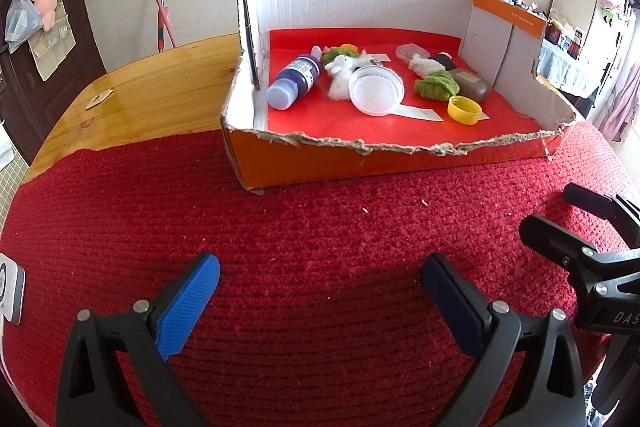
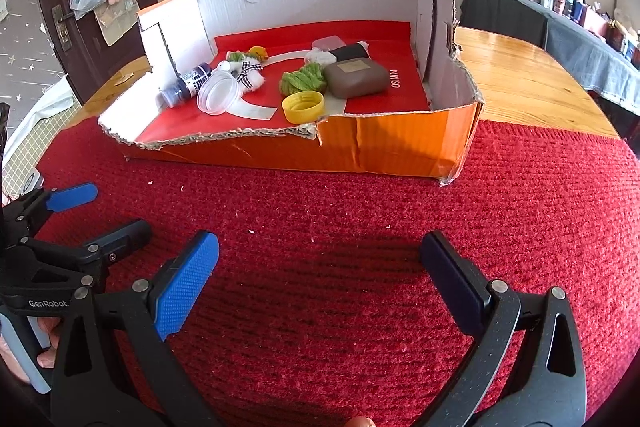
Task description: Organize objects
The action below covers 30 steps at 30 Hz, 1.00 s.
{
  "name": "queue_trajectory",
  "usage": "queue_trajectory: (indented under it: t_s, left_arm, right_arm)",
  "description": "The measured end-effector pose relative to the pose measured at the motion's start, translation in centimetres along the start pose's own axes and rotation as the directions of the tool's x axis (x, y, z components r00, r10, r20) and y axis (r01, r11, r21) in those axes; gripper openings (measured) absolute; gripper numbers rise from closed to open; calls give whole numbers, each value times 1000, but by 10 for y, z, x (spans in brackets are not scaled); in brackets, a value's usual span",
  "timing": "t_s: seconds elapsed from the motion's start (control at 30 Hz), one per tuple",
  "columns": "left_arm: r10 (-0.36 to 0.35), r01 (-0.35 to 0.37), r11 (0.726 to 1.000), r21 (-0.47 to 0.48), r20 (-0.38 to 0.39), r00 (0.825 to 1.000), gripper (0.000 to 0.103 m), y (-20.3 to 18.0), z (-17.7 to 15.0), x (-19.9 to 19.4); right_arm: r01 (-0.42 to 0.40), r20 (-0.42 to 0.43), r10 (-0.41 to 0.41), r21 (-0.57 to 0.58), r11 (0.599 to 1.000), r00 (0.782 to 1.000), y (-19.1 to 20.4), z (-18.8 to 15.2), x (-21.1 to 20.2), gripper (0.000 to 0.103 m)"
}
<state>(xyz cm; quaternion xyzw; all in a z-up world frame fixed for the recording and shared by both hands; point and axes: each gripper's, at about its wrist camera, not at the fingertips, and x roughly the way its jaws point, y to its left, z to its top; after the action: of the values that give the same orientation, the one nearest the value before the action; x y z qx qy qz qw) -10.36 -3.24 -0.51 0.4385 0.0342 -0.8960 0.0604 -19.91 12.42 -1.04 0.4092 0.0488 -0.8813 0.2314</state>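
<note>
- My left tongs (image 1: 320,307) and right tongs (image 2: 320,291) hang apart, empty, over the red mat (image 1: 304,227).
- Objects sit crowded in the cardboard box (image 1: 400,163) at the table's far edge.
- Reaching over its torn front wall, I might snag it or nudge the yellow cap (image 2: 303,107).

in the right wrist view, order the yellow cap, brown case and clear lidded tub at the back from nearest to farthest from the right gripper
From the right gripper:
1. Yellow cap, by the box's torn front edge.
2. Brown case, mid-box, right of the cap.
3. Clear tub, toward the back wall.
</note>
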Motion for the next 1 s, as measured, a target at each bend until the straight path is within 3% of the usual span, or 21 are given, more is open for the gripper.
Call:
queue_trajectory:
  t_s: [1.0]
  left_arm:
    - [-5, 5, 1000, 0, 3, 1000, 103, 2, -2, -2]
  right_arm:
    - [8, -1, -8, -3, 1000, 1000, 0, 0, 0, 103]
